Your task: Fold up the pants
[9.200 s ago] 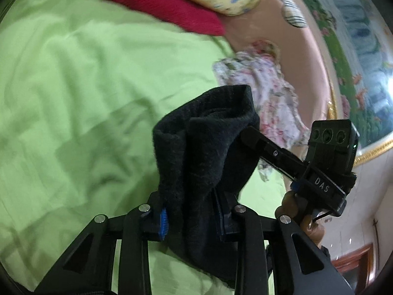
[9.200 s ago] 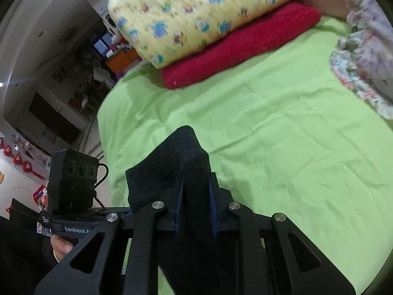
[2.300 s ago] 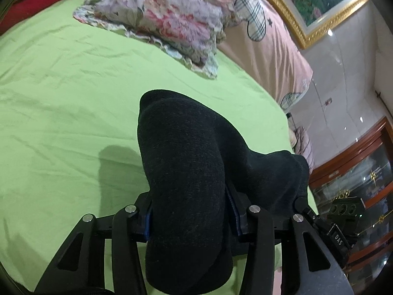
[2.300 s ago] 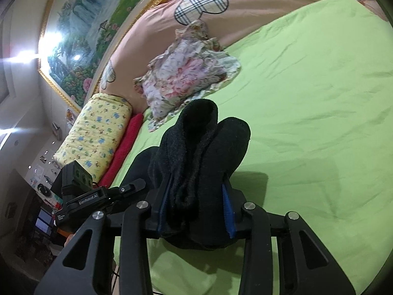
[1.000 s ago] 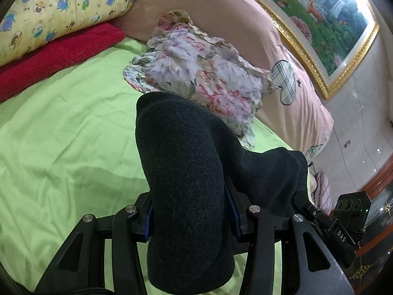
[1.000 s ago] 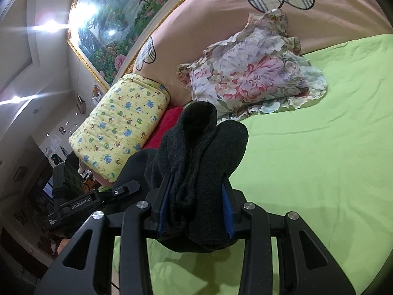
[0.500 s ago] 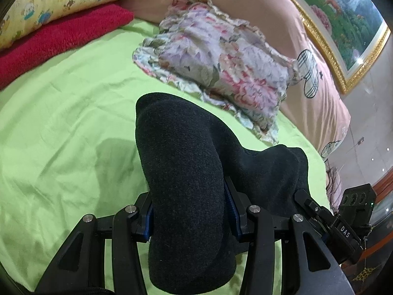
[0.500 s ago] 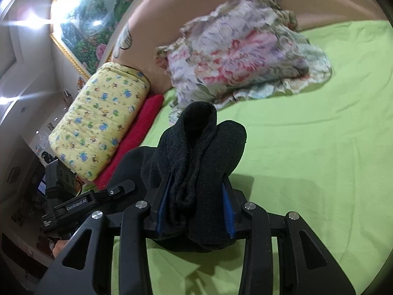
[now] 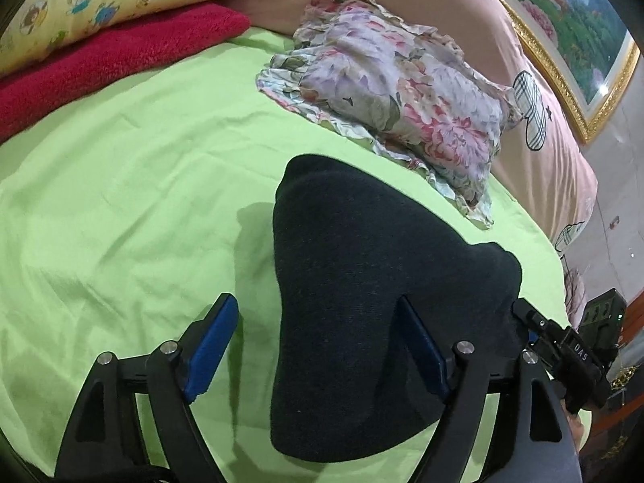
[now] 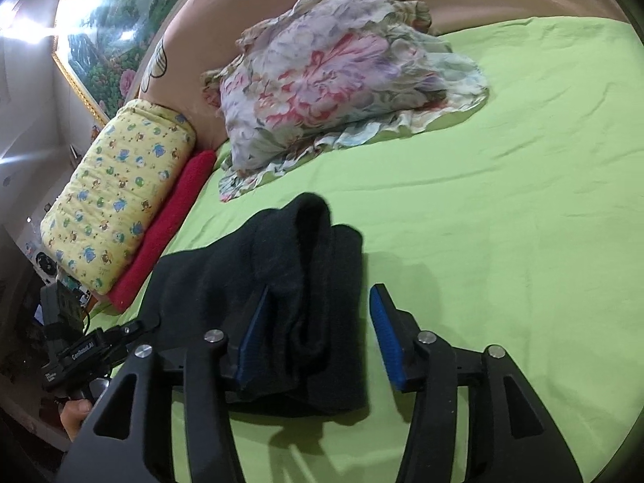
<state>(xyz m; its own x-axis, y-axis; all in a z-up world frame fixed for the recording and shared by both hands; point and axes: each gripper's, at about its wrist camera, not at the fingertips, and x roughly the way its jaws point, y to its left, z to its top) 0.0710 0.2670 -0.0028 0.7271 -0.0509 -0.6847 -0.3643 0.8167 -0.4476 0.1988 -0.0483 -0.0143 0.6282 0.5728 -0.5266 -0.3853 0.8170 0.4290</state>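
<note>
So the pants (image 9: 374,306) are black, thick knit-looking fabric, folded up into a chunky bundle that's lying on the green bed sheet (image 9: 120,169), well in from the headboard end. From the right side you can see the stacked layers at one end, like a couple of rolled edges piled together (image 10: 306,281).

Left gripper (image 9: 322,342) has its fingers spread wide with the bundle sitting in between; the blue pad on one finger (image 9: 209,346) is clear of the cloth, the other pad is tucked against it. Right gripper (image 10: 318,326) is spread apart too, one blue pad touching the fold, the other finger (image 10: 386,342) off to the side over bare sheet. Neither is pinching anything.

Up toward the head of the bed there's a floral pillow (image 9: 402,92) leaning on a pink padded headboard (image 9: 535,92), and along one side a red folded blanket (image 10: 165,233) with a yellow cartoon-print quilt (image 10: 116,193) stacked on it. Gold-framed landscape painting (image 10: 104,36) on the wall above.
</note>
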